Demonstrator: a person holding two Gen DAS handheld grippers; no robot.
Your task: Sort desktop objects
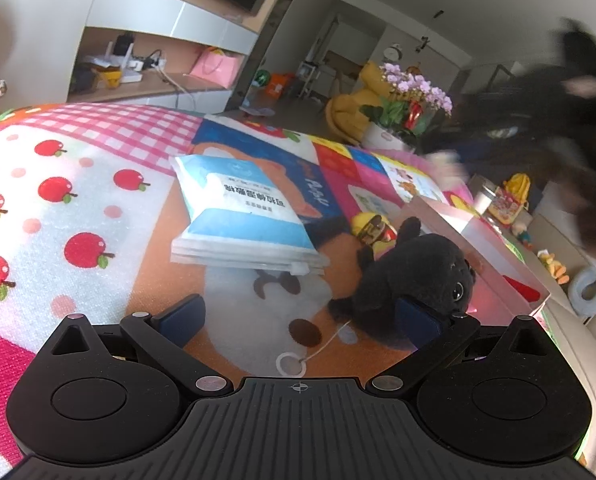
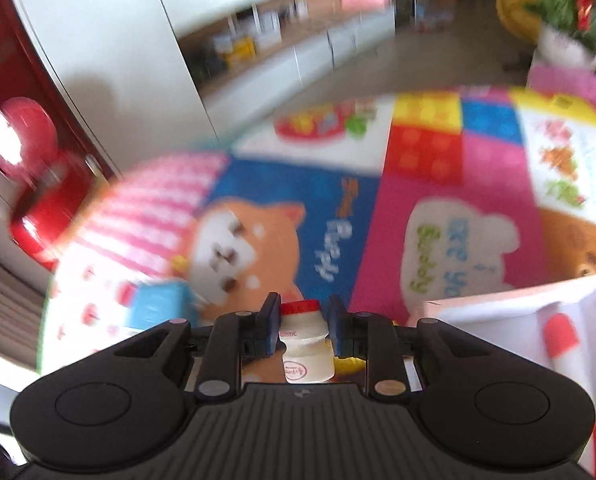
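In the left wrist view my left gripper (image 1: pixel 298 320) is open above a colourful play mat (image 1: pixel 98 184). A black plush toy (image 1: pixel 418 276) lies right by its right finger (image 1: pixel 418 322), and the pads do not press on it. A blue and white flat pack (image 1: pixel 238 208) lies ahead, with a small yellow toy (image 1: pixel 372 226) beside the plush. In the blurred right wrist view my right gripper (image 2: pixel 303 314) is shut on a small white bottle with a red cap (image 2: pixel 306 340), held above the mat (image 2: pixel 418 184).
An open pink box (image 1: pixel 478 240) stands at the mat's right side, also seen as the pink box (image 2: pixel 498 308) low right. A white ring on a cord (image 1: pixel 292 364) lies near my left gripper. A flower pot (image 1: pixel 402 120) and shelves (image 1: pixel 150 64) stand beyond. A dark blurred shape (image 1: pixel 558 120) crosses the upper right.
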